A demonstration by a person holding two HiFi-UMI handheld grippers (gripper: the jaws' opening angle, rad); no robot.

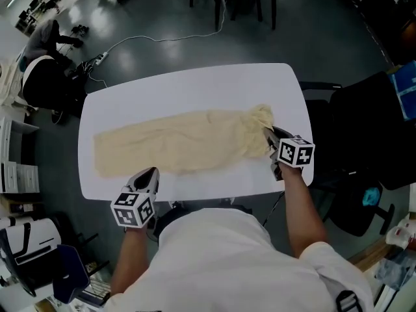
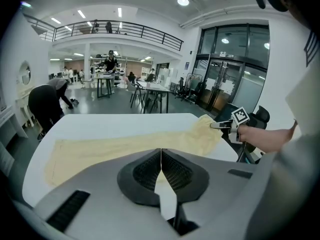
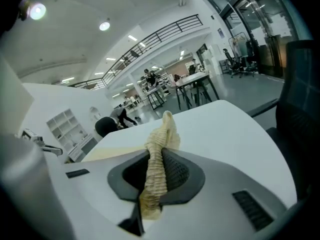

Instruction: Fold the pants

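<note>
While left tongs (image 1: 151, 173) sit closed near the pants (image 1: 182, 142), right tongs (image 1: 268, 134) clamp their end.

Bare table (image 1: 195, 86) beyond the pants (image 1: 175, 145) lies free; a black chair (image 1: 364, 129) seemingly crowds its right edge.

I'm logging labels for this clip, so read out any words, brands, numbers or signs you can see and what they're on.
No readable text anywhere.
Marker cubes on the left claw and right claw: square black-and-white patterns, no letters.
Pants and table: no print shows.
</note>
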